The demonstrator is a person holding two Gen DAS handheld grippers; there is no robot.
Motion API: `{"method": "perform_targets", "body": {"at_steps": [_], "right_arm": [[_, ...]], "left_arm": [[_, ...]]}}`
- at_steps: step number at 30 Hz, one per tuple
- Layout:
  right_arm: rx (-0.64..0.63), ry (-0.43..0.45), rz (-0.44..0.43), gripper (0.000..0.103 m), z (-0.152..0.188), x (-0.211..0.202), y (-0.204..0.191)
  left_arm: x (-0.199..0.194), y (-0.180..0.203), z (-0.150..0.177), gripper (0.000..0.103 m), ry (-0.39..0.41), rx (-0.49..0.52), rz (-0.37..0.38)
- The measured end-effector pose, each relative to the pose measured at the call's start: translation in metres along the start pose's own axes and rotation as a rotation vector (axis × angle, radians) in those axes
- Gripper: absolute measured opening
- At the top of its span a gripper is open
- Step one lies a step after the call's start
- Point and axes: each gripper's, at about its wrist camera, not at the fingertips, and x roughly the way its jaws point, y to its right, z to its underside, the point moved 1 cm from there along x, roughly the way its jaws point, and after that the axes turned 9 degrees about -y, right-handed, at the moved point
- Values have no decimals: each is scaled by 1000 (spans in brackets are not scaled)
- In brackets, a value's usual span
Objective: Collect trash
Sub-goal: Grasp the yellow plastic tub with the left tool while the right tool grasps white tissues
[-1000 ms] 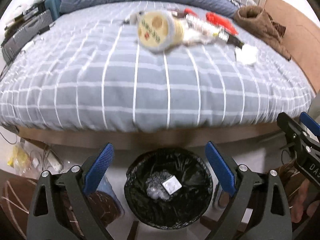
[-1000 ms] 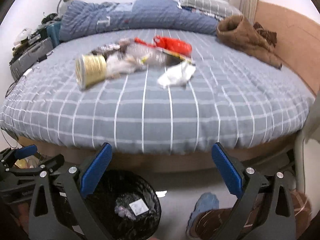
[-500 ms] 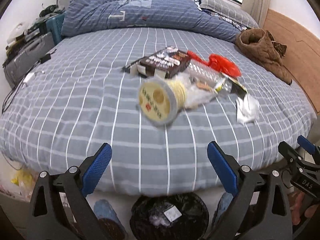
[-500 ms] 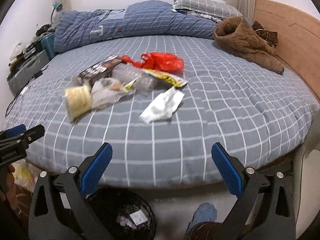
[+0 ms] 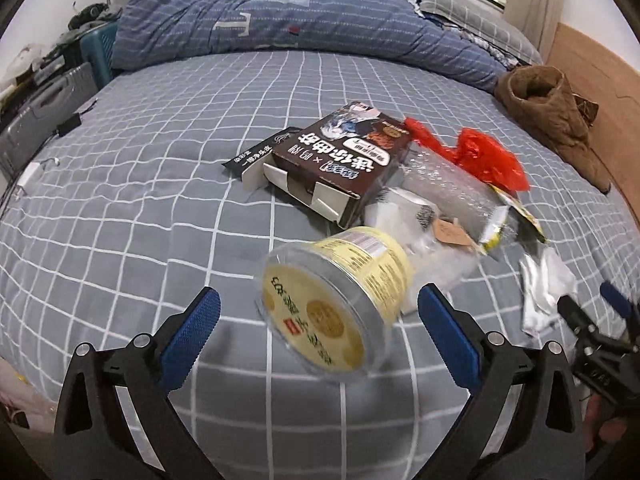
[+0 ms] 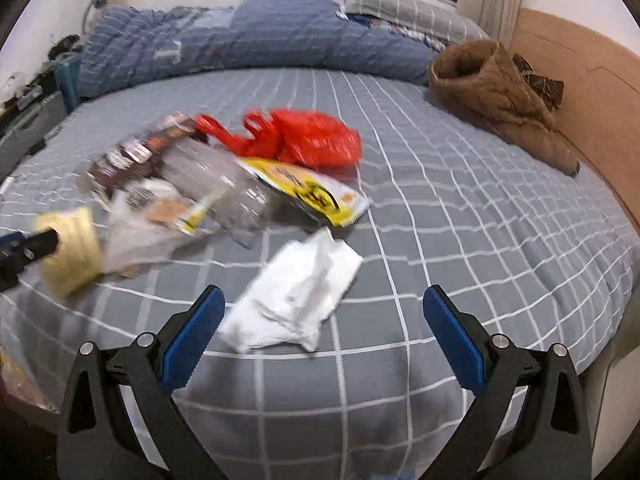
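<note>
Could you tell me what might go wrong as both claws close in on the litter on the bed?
The yellow tub lies on its side on the soft bed, so the left claw, whose jaws are opening, may nudge it and it could roll. The crumpled white paper before the open right claw is limp; the fingers might snag bedding.

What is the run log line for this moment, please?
left gripper: opening, over yellow tub | right gripper: open, over white wrapper

Grey checked bed, yellow tub, brown box, red bag, white wrapper, brown coat
</note>
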Motion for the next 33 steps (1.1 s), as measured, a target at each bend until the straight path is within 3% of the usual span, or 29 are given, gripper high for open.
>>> {"method": "perform_targets", "body": {"at_steps": [3, 8, 11, 14, 22, 29, 33], "right_arm": [[23, -32, -26, 95, -8, 14, 3], [22, 0, -25, 95, -9, 25, -1], [28, -20, -15, 86, -9, 36, -3], [27, -21, -32, 83, -8, 37, -6], [14, -75, -40, 57, -6, 49, -4], [-3, -95, -68, 16, -7, 51, -5], [-5, -97, -63, 12, -6, 49, -7]], "left_arm": [[18, 4, -5, 97, -20, 11, -6], [30, 2, -10, 98, -17, -4, 19], [33, 3, -10, 97, -10, -11, 19], [35, 10, -10, 97, -13, -2, 29], [38, 14, -8, 96, 4, 18, 5], [37, 11, -7, 95, 4, 13, 18], [36, 9, -7, 94, 2, 7, 30]]}}
